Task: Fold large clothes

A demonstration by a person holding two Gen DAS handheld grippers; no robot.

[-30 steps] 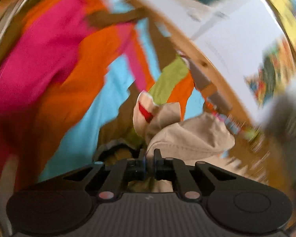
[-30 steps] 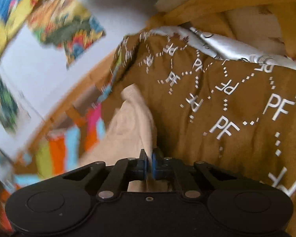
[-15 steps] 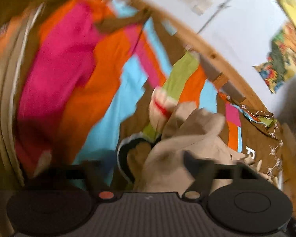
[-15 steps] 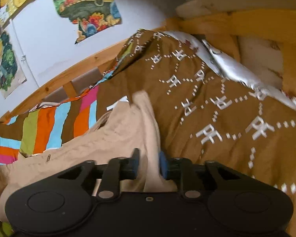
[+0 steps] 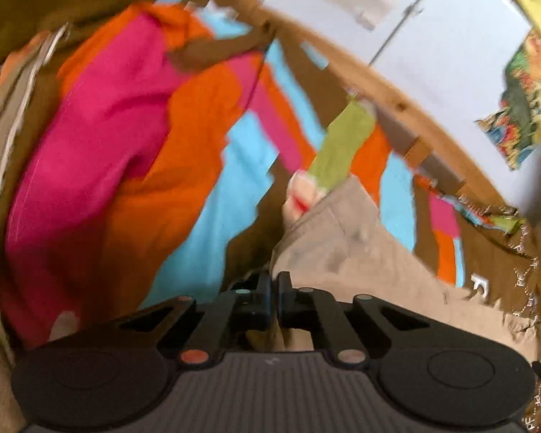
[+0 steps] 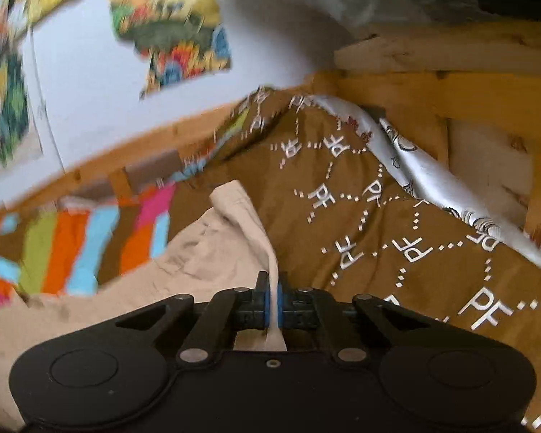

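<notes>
The left gripper (image 5: 274,283) and the right gripper (image 6: 273,290) each have their jaws closed tight on the beige clothes (image 6: 205,252), which lie on the bed's stripy blanket (image 5: 212,195).

Beige garment (image 6: 212,252) matt woven cloth; bed frame (image 6: 432,83) bare knotty wood; silver pillow (image 6: 425,176) glossy.

White "PF" letters repeat across the brown blanket (image 6: 396,223).

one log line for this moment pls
left gripper: shut on beige garment | right gripper: shut on beige garment | over striped bedspread
</notes>
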